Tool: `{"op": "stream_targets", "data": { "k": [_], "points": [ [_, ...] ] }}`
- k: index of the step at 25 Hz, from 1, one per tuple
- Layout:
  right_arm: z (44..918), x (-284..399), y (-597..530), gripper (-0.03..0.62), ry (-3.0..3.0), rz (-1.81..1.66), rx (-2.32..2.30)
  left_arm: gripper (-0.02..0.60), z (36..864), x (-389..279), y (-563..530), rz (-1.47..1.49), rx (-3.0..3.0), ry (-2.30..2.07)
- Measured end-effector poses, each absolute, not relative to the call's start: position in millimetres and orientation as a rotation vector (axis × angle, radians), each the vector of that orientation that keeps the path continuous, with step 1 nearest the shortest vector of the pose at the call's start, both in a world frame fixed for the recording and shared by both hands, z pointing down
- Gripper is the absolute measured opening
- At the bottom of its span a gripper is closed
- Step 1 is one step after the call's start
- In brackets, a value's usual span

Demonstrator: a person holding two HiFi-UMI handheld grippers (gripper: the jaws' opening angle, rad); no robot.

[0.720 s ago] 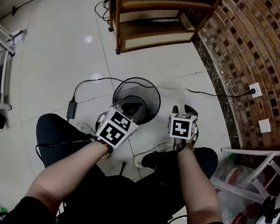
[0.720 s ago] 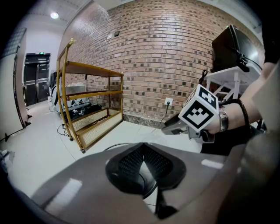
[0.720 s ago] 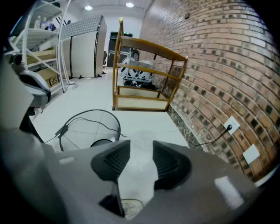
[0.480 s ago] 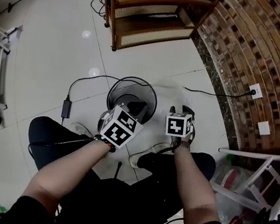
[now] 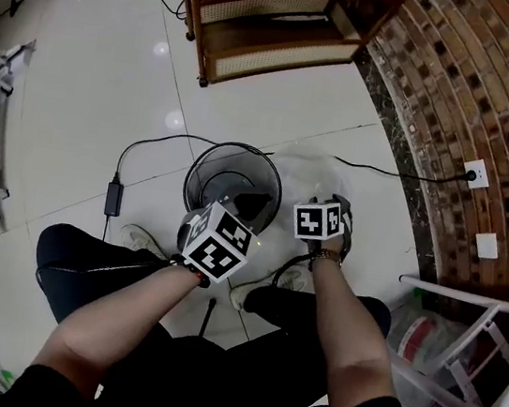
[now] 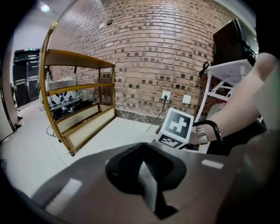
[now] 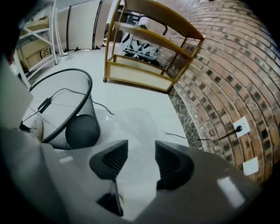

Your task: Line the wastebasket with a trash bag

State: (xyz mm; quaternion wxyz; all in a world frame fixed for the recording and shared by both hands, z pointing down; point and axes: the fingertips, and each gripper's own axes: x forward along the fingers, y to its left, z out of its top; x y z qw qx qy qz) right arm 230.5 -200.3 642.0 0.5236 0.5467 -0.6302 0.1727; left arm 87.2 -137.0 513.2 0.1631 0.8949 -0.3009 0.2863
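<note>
The clear trash bag (image 7: 131,124) lies flat on the floor (image 5: 93,79) just right of the wastebasket (image 5: 206,157), ahead of and below the nearer right hand-held gripper (image 7: 141,151), its jaws apart and empty; the left hand-held gripper (image 6: 143,162) is closed on nothing

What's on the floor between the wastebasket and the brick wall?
A clear trash bag lies there, a black cable beyond it; clearest in the right gripper view.
</note>
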Motion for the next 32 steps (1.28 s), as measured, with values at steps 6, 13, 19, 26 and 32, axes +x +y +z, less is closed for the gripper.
{"op": "stream_targets", "data": {
  "k": [6, 13, 19, 26, 32],
  "points": [
    [653, 247, -209, 0.110, -1.427, 0.404, 1.306, 0.002, 518, 83, -139, 0.835, 2.535, -0.865],
    [626, 263, -214, 0.003, -1.410, 0.383, 1.380, 0.002, 509, 82, -137, 0.824, 2.547, -0.876],
    [586, 272, -217, 0.003, -1.435, 0.377, 1.429, 0.002, 492, 79, -134, 0.781, 2.566, -0.908],
    [533, 276, -218, 0.003, -1.478, 0.365, 1.441, 0.002, 475, 79, -128, 0.749, 2.584, -0.931],
    [476, 274, -219, 0.003, -1.510, 0.314, 1.445, 0.005, 465, 78, -124, 0.709, 2.583, -0.947]
  ]
}}
